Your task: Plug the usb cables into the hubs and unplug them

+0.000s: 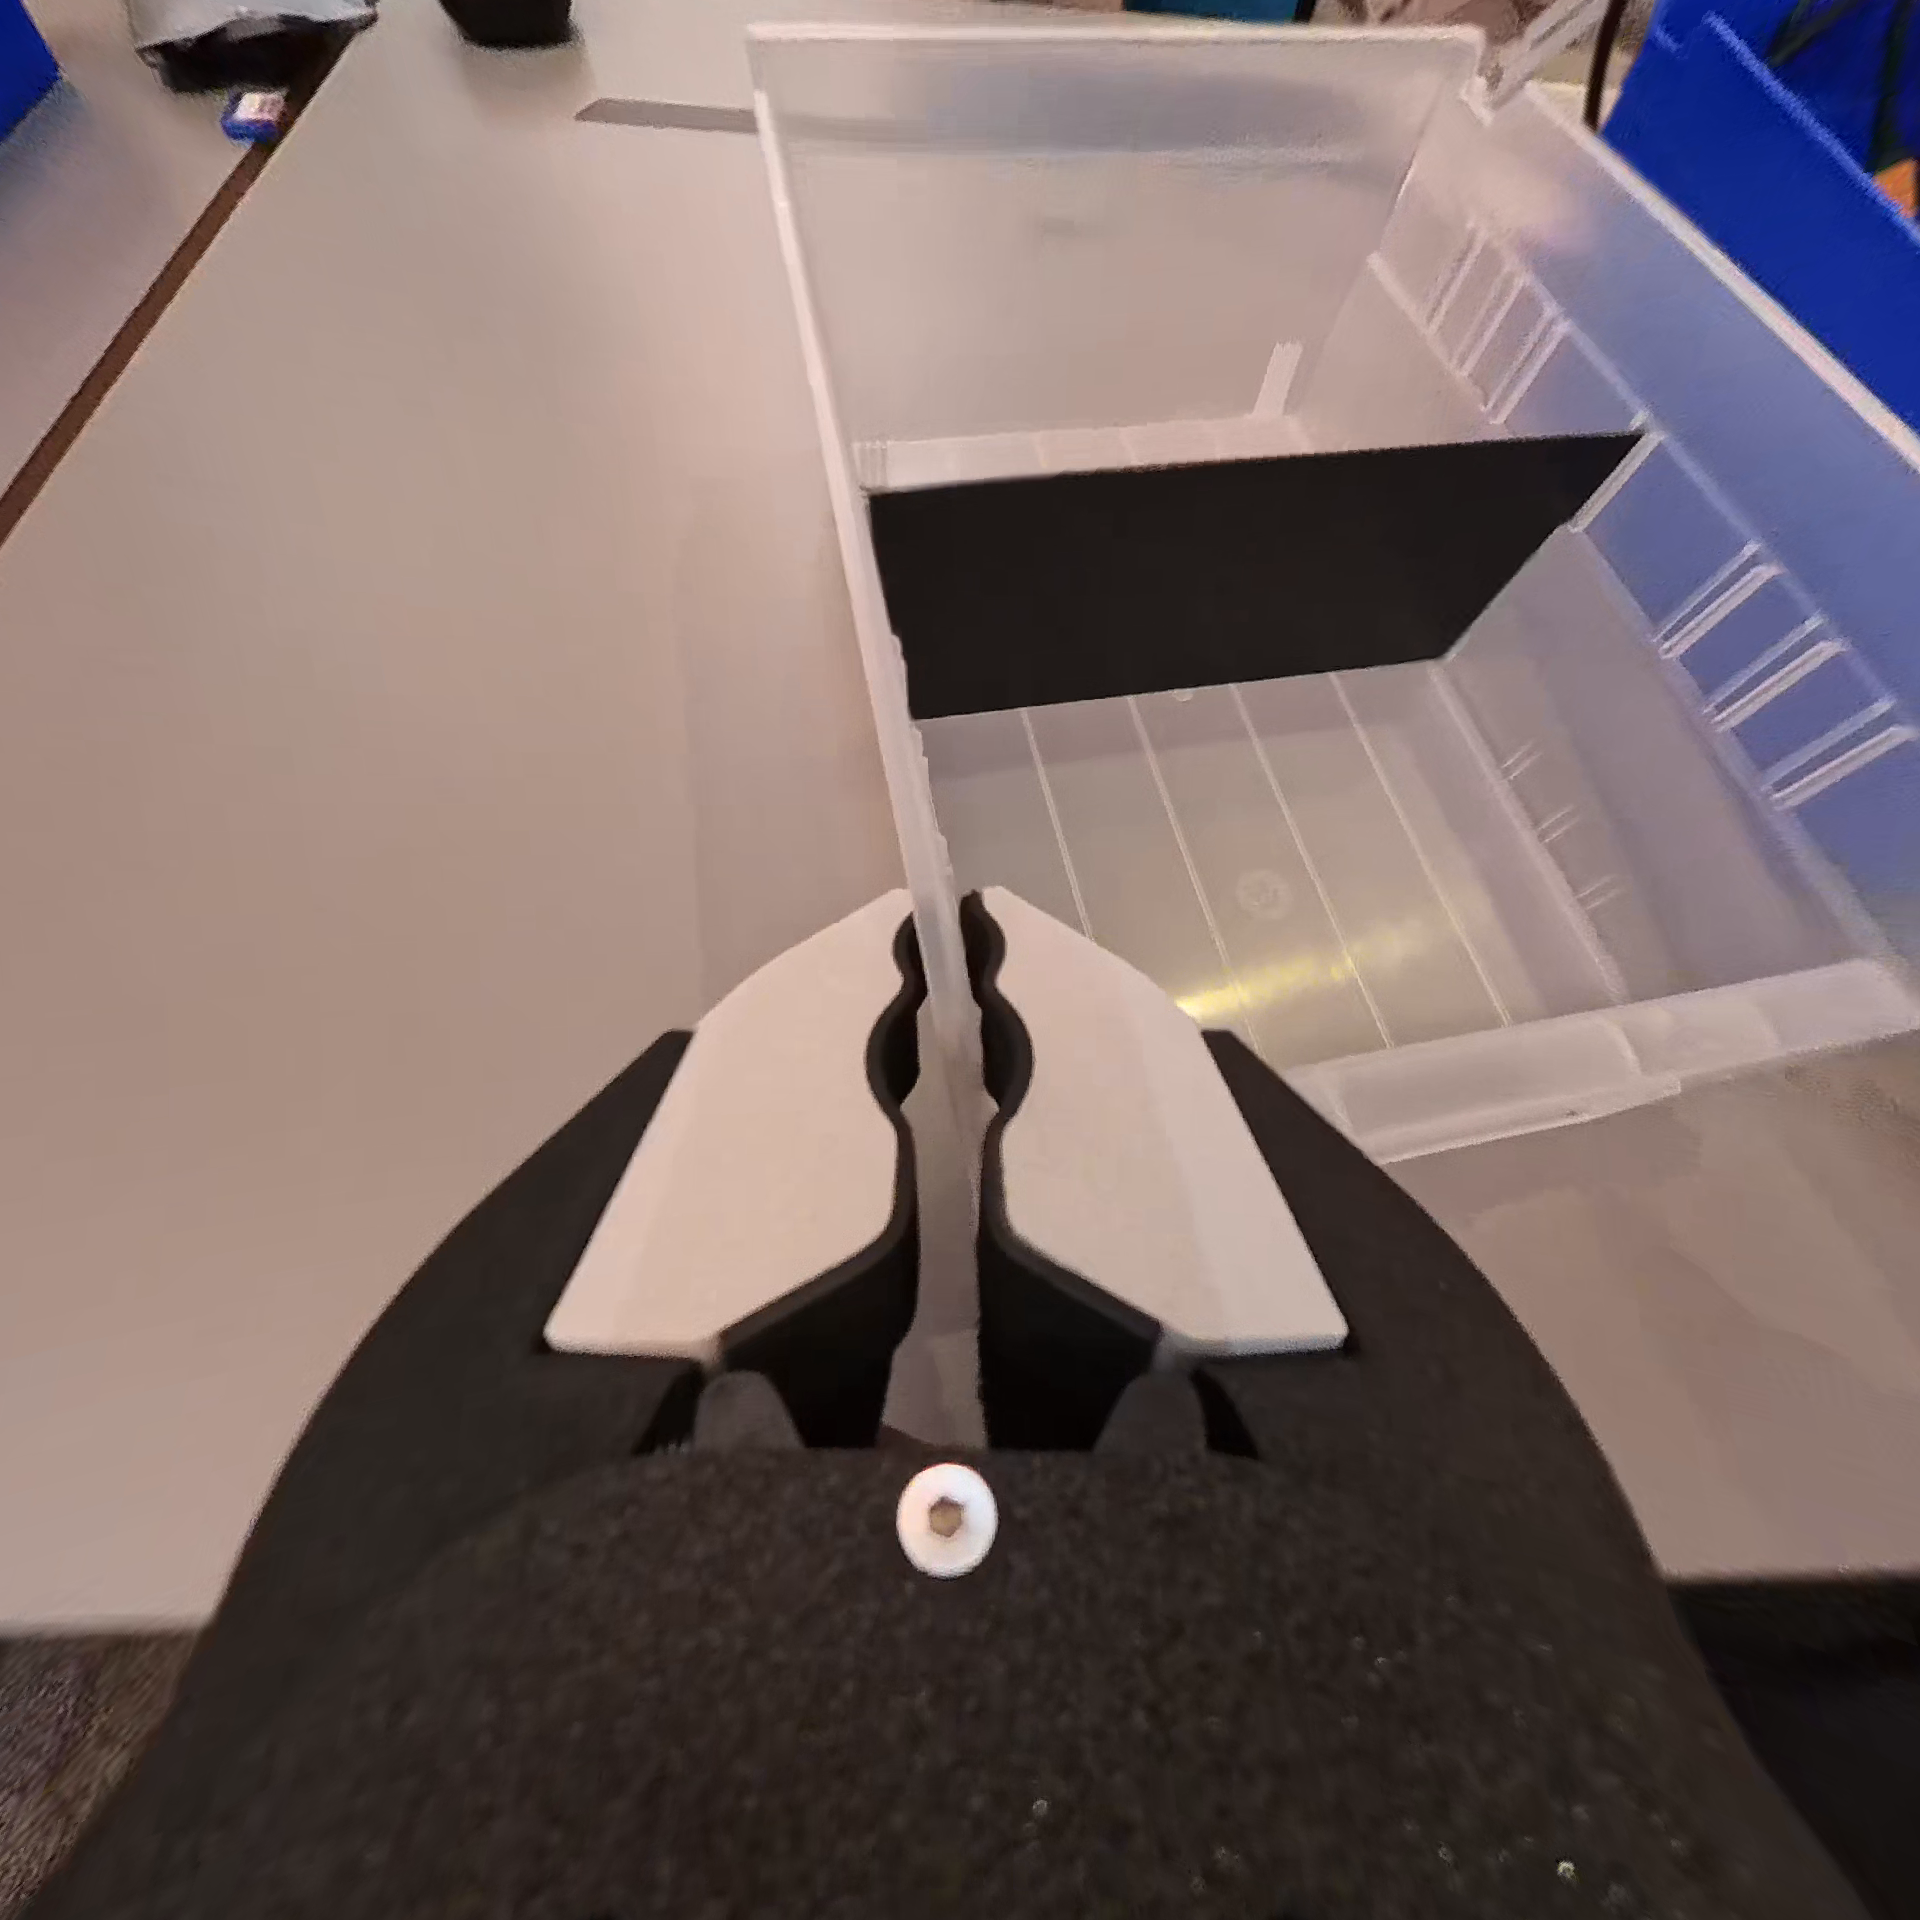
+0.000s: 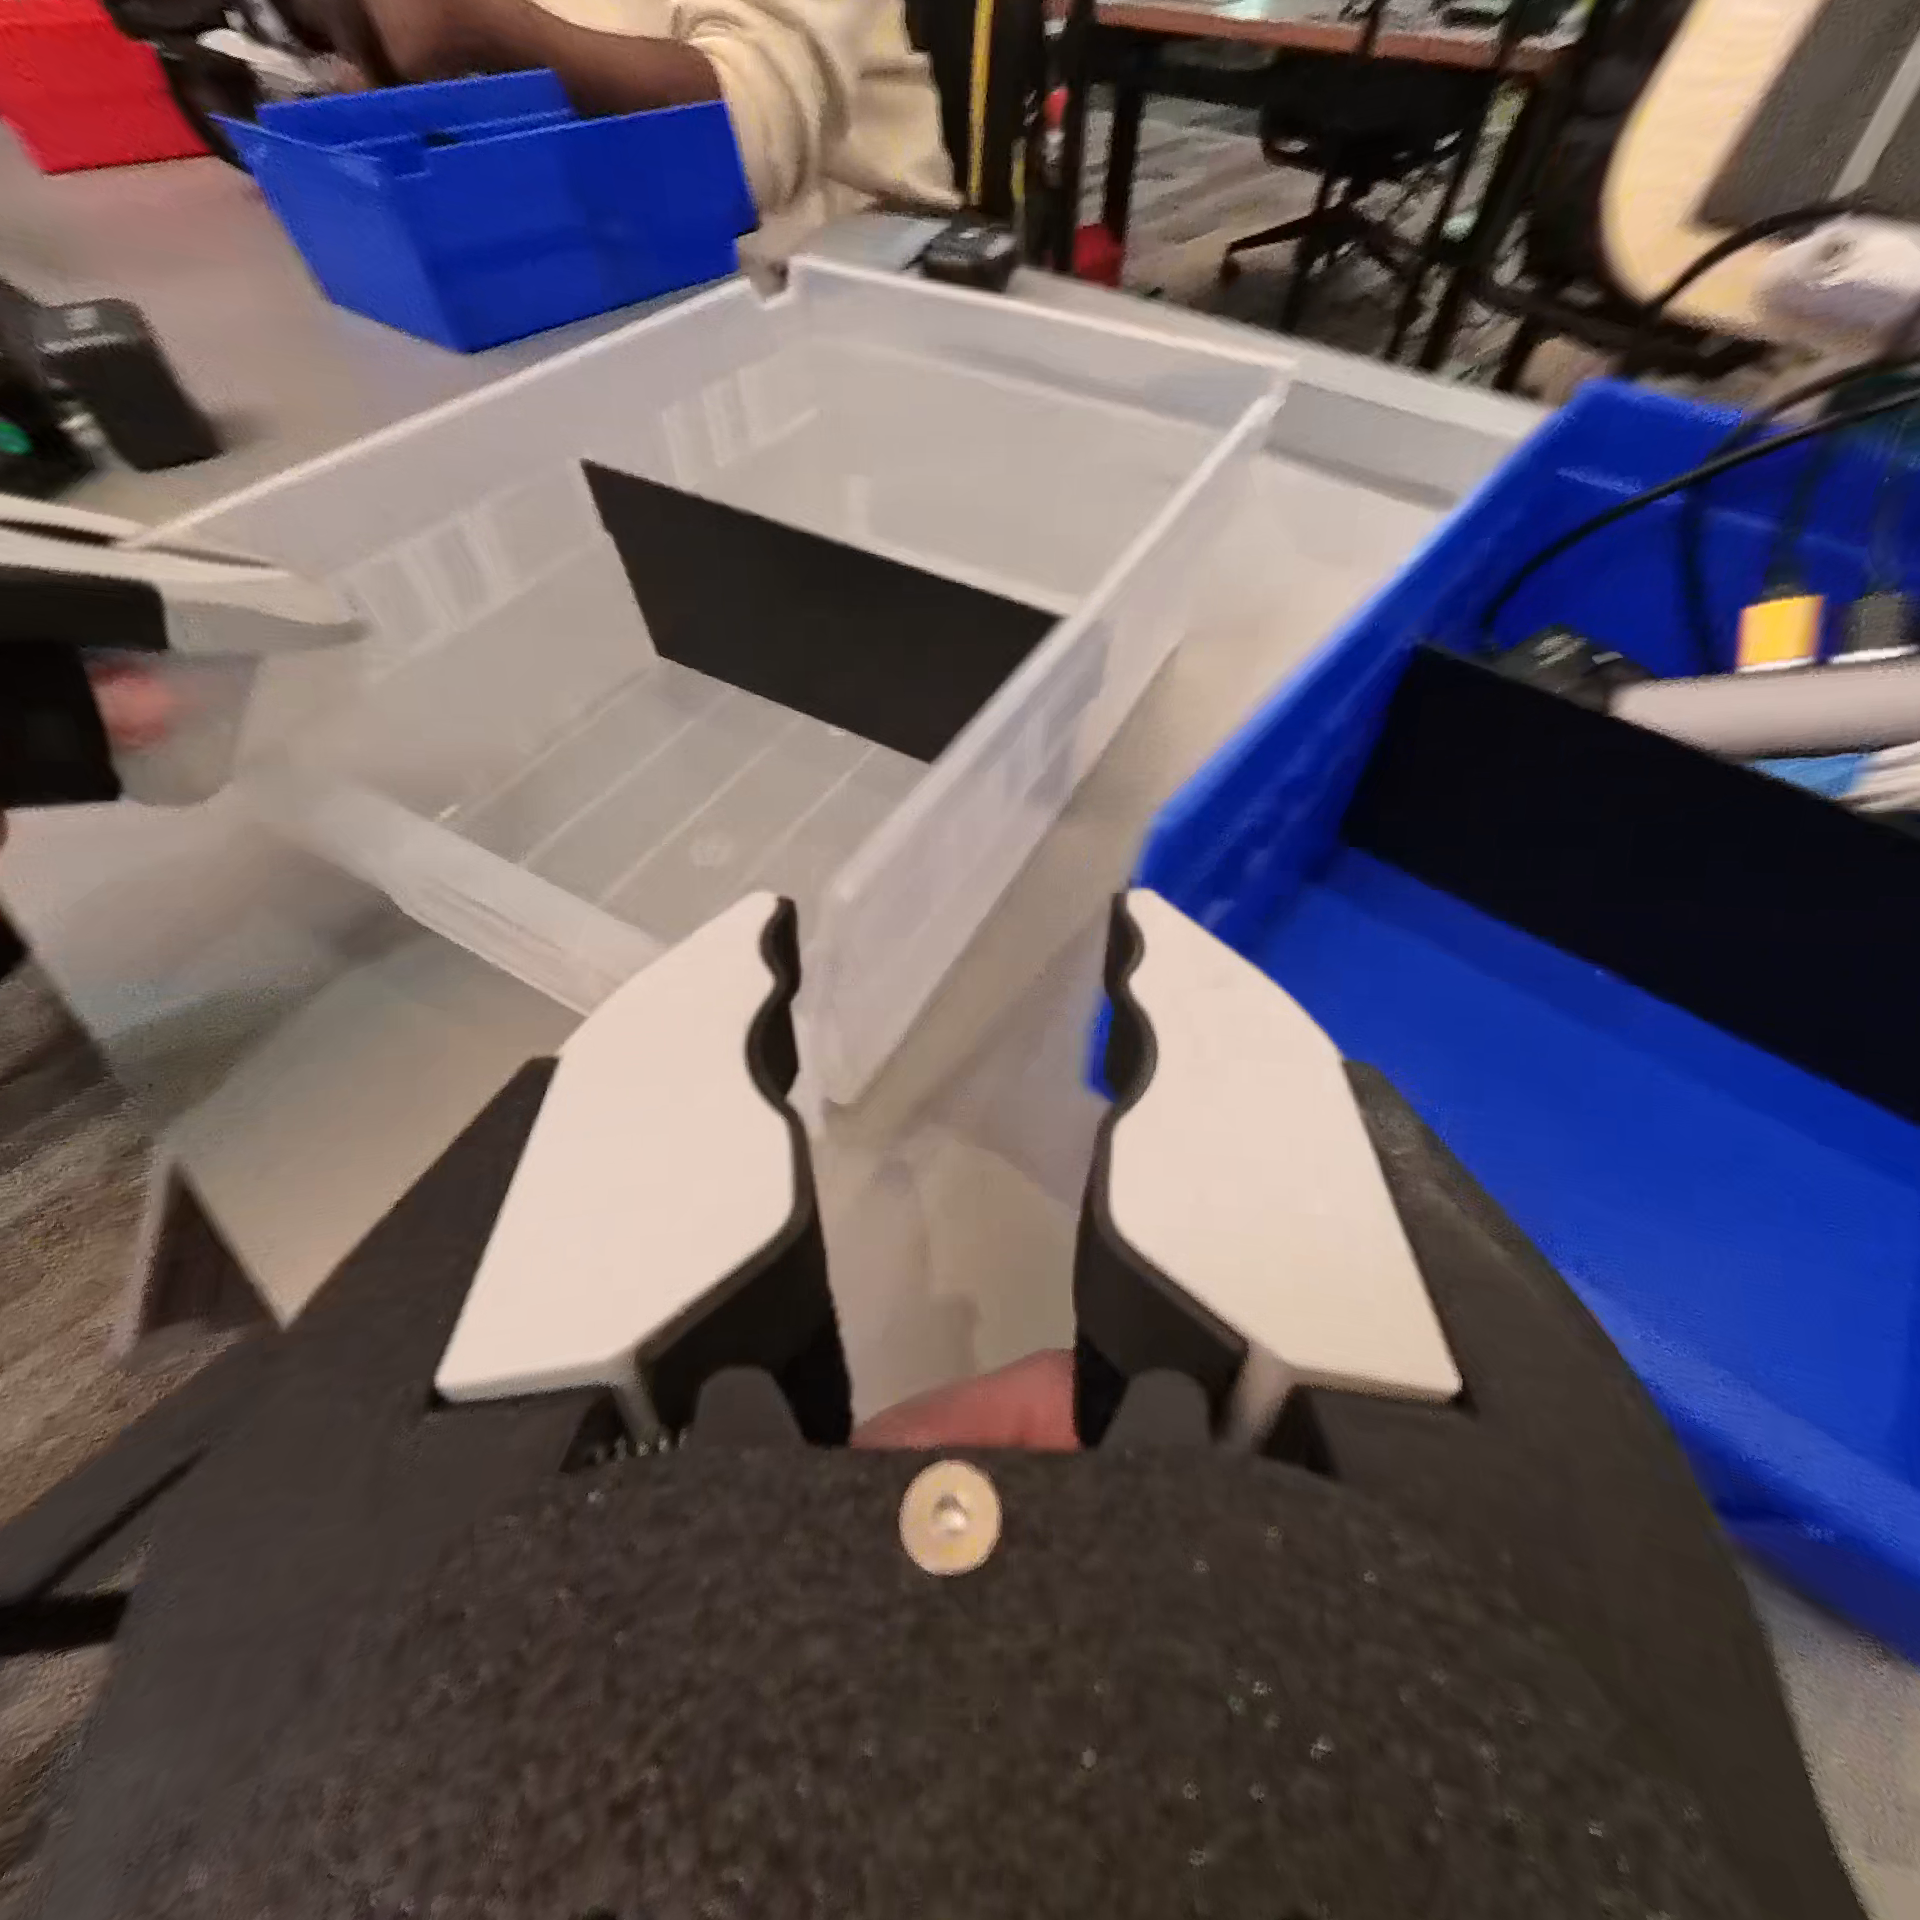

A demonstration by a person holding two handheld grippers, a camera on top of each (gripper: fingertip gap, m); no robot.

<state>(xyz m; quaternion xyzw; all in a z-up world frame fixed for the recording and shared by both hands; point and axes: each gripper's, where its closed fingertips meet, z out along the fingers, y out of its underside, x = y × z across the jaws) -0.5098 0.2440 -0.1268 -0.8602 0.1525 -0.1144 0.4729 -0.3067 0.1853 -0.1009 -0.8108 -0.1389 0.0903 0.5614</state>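
A clear plastic bin (image 1: pixel 1455 1101) with a black divider (image 1: pixel 1195 582) across its middle stands on the grey table. My left gripper (image 1: pixel 945 914) is shut on the bin's thin left wall (image 1: pixel 831 416), with both pads pressed on it. It also shows in the right wrist view (image 2: pixel 260 613) at the bin's far wall. My right gripper (image 2: pixel 945 935) is open. The bin's right wall (image 2: pixel 1018 769) stands between its fingers, with a wide gap to the right finger. Black cables (image 2: pixel 1662 488) and a yellow connector (image 2: pixel 1782 634) lie in the blue bin (image 2: pixel 1558 1143) to the right.
The blue bin has its own black divider (image 2: pixel 1662 831) and sits close against the clear bin. A second blue bin (image 2: pixel 499 208) stands at the back, with a person's sleeve (image 2: pixel 810 94) above it. Dark devices (image 2: pixel 94 384) sit at the left. Chairs and table legs stand beyond.
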